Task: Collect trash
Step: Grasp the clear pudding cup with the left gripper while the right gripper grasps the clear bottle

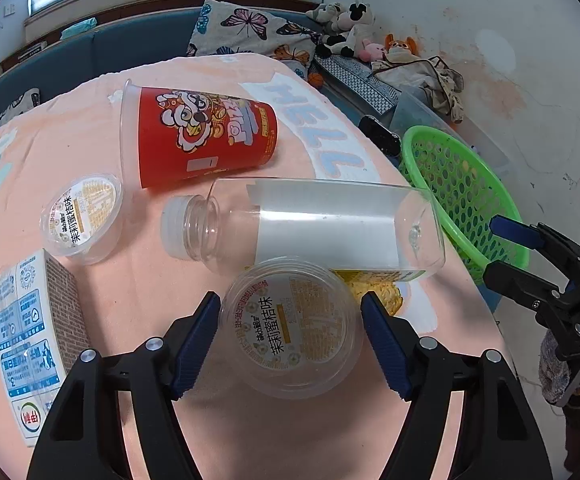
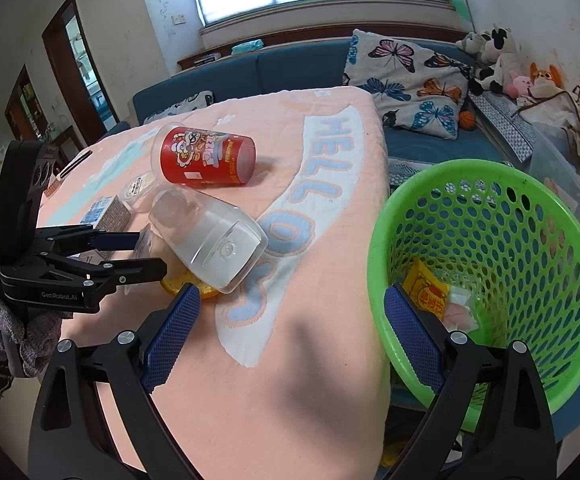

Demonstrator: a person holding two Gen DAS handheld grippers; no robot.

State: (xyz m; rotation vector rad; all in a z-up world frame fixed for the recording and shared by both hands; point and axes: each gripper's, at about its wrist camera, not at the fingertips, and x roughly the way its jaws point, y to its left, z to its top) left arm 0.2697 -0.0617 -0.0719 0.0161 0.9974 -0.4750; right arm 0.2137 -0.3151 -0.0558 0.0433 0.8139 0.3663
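Observation:
My left gripper is open, its fingers on both sides of a clear jelly cup with a printed lid; whether they touch it I cannot tell. Behind the cup lies a clear bottle on its side, then a red cup, a second jelly cup and a milk carton. My right gripper is open and empty, over the table edge next to the green basket, which holds a yellow wrapper. The left gripper shows in the right wrist view.
The table carries a peach cloth with "HELLO" lettering. A blue sofa with a butterfly pillow and plush toys stands behind. A clear storage bin sits beyond the basket.

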